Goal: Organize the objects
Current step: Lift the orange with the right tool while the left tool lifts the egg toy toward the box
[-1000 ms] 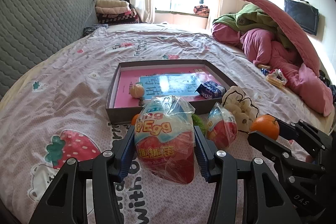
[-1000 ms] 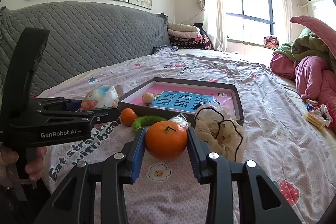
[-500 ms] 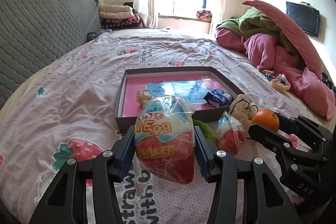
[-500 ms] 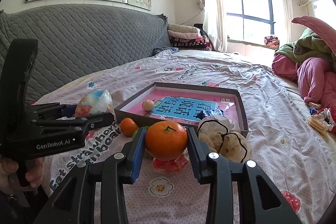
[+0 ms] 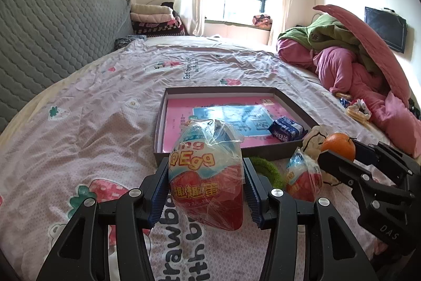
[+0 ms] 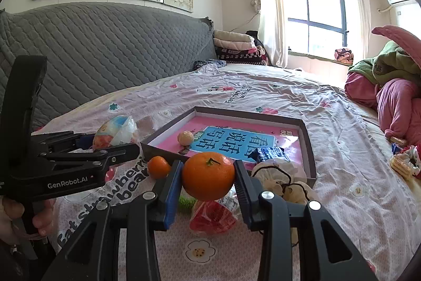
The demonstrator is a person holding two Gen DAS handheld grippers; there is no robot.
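The left gripper (image 5: 206,191) clamped a wrapped toy egg (image 5: 206,173) upright, the right gripper (image 6: 208,188) pinched an orange (image 6: 208,175), and the open box (image 6: 307,146) lay just ahead of both.

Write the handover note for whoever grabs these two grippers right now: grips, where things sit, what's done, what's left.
Left gripper: shut on the wrapped toy egg, held above the bedsheet.
Right gripper: shut on the large orange, held short of the tray's near edge.
In the tray already: a blue packet and a small pale round fruit, lying on the pink book.
On the bedsheet in front of the tray: a second toy egg, a small orange, a green ring-shaped thing, a cream cloth bundle.
Left to do: probably set both held items in the tray, then collect the other four.
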